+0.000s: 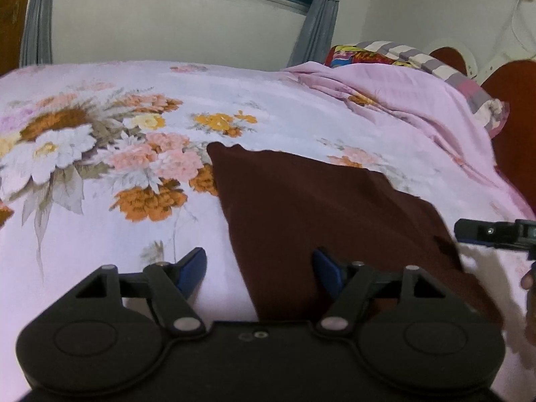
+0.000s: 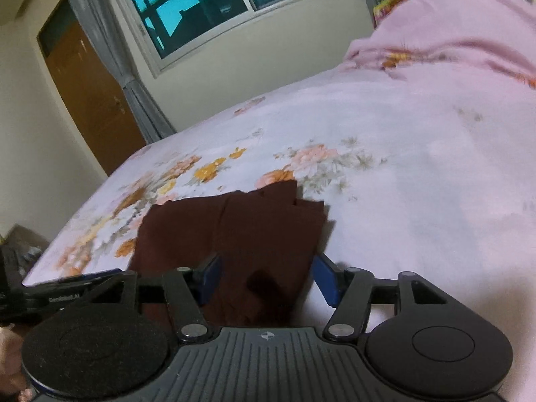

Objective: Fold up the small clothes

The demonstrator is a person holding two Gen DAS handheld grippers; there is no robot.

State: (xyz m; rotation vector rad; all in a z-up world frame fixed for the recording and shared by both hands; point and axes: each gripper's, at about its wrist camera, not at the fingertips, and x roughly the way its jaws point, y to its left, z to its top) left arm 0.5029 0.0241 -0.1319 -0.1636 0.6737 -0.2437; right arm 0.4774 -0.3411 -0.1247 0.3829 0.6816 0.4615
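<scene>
A dark maroon garment [image 1: 321,214] lies flat on the floral pink bedsheet [image 1: 100,221]. My left gripper [image 1: 259,269] is open just above its near left edge, with the cloth's border running between the blue fingers [image 1: 192,268]; the pads do not press on it. In the right wrist view the same garment [image 2: 261,231] shows folded layers, and my right gripper [image 2: 268,278] stands open over its near end, with cloth lying between the pads untouched. The right gripper's tip [image 1: 475,231] appears at the right edge of the left wrist view.
A rumpled pink blanket [image 1: 402,100] and a colourful pillow [image 1: 361,55] pile up at the bed's far right. A wall with a window [image 2: 201,10], grey curtains [image 2: 140,100] and a wooden door [image 2: 90,100] lies beyond the bed. Part of a hand [image 2: 10,368] shows at the lower left.
</scene>
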